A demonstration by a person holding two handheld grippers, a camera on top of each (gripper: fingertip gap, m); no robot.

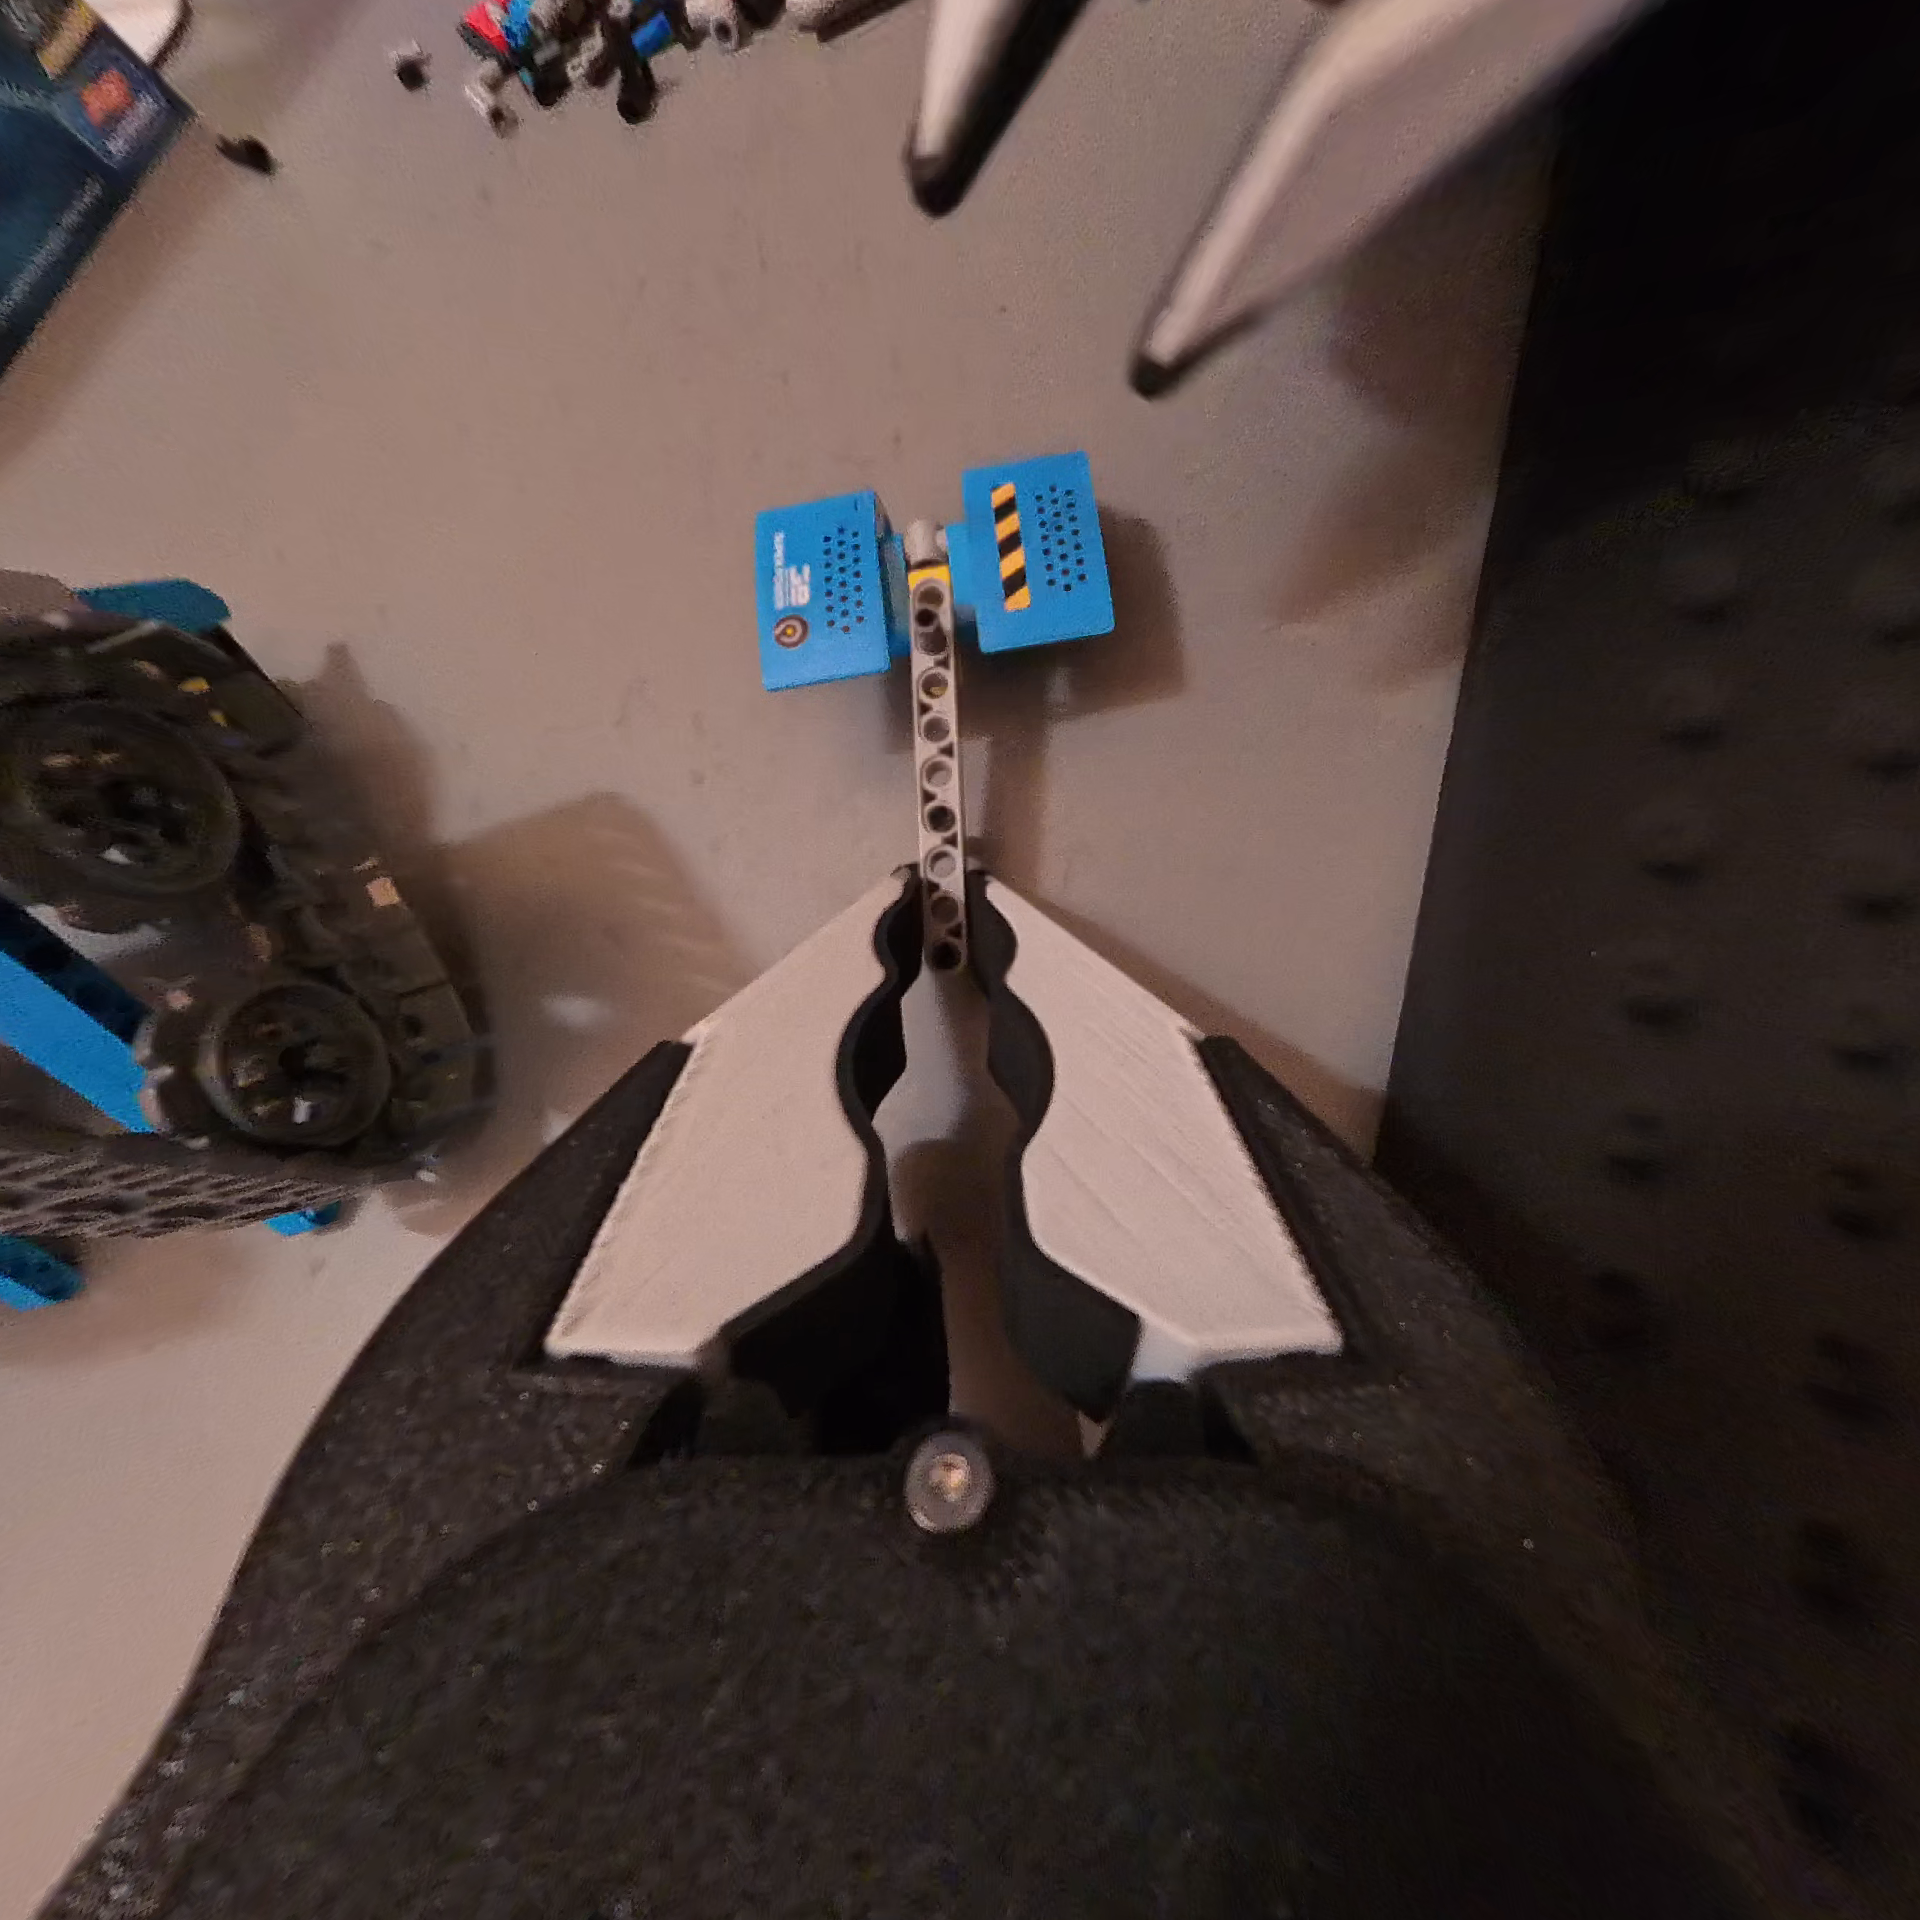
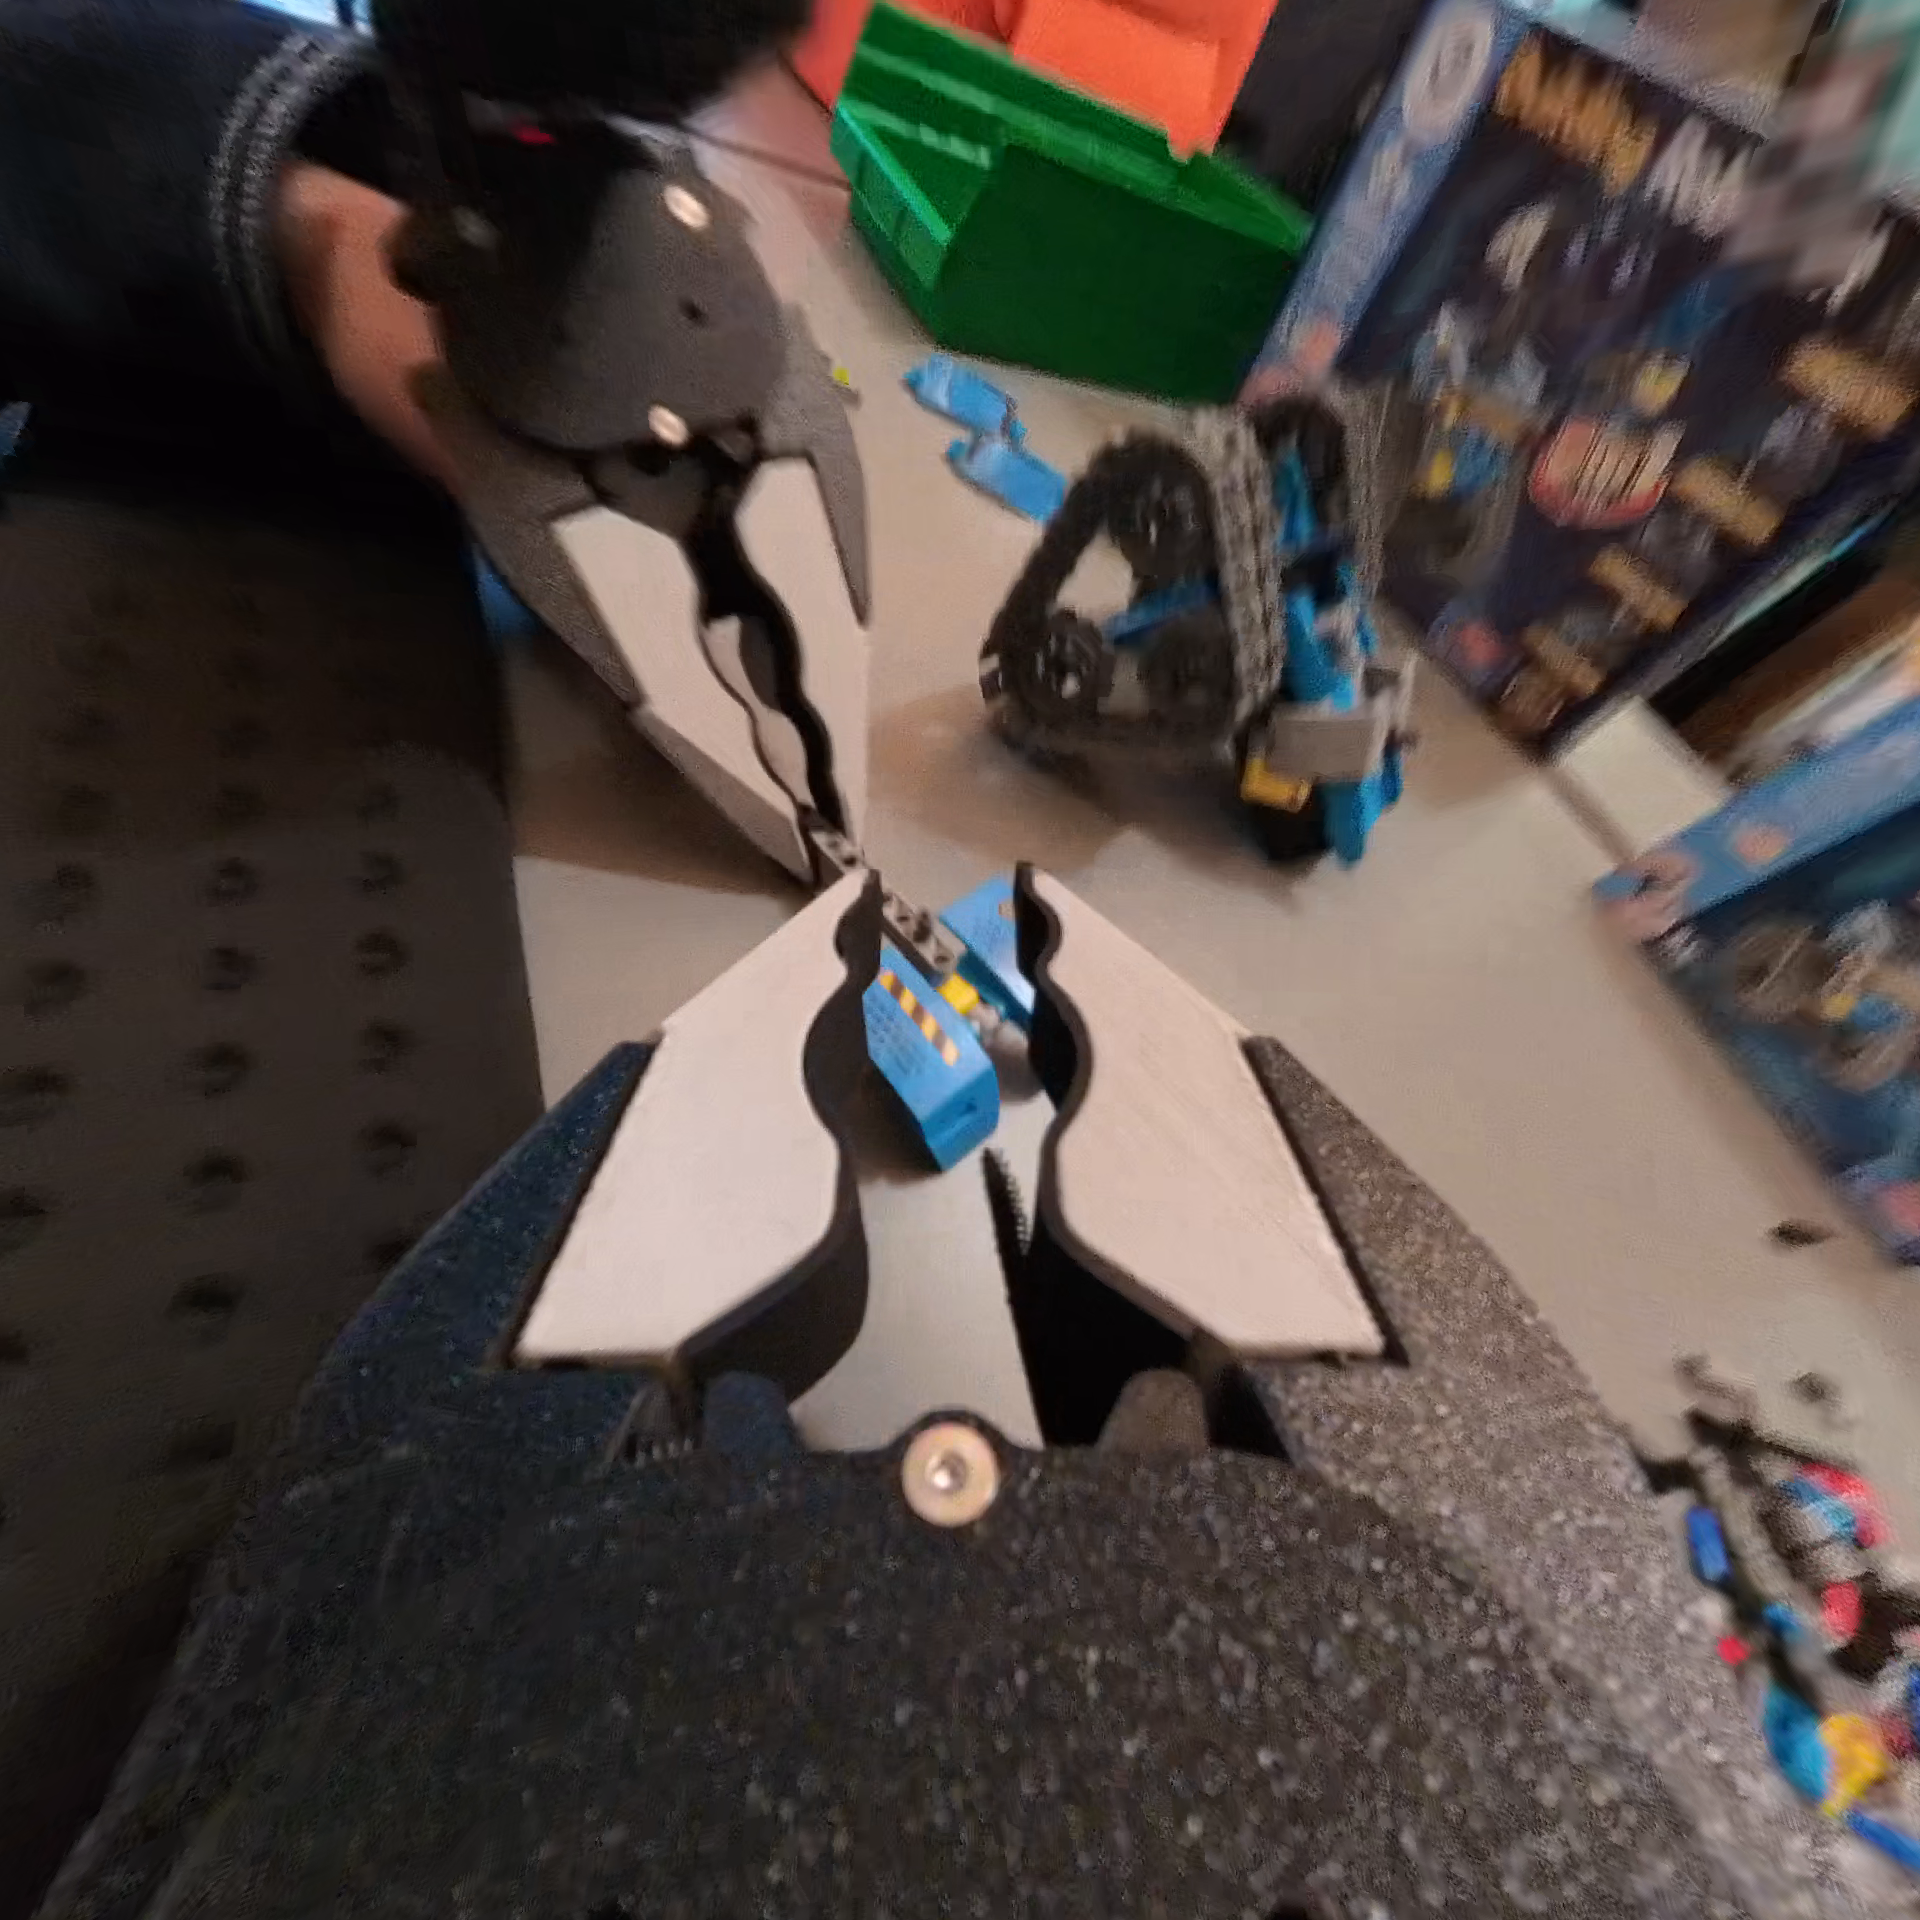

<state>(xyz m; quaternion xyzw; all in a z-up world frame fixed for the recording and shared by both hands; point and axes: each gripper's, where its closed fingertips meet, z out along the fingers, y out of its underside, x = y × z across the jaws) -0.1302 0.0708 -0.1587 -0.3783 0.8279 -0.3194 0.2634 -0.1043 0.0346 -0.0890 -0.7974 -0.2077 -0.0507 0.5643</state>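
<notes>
My left gripper (image 1: 943, 883) is shut on the near end of a grey perforated beam (image 1: 935, 748). Two blue blocks are joined at the beam's far end: a plain one (image 1: 821, 592) and one with a yellow-black stripe (image 1: 1039, 551). They sit at or just above the table; I cannot tell which. My right gripper (image 2: 945, 883) is open, with its fingers either side of the striped block (image 2: 925, 1060) and not touching it. It shows blurred in the left wrist view (image 1: 1039, 281). The left gripper (image 2: 831, 862) shows in the right wrist view, held by a hand.
A black-tracked blue vehicle (image 1: 208, 935) (image 2: 1174, 603) stands on the beige table (image 1: 520, 468). A pile of small parts (image 1: 592, 52) (image 2: 1808, 1579) lies nearby. There are printed boxes (image 2: 1621, 364), a green bin (image 2: 1039, 239) and a dark dotted mat (image 1: 1714, 935) (image 2: 208, 935). About 9 centimeters separates my left fingertips from my right.
</notes>
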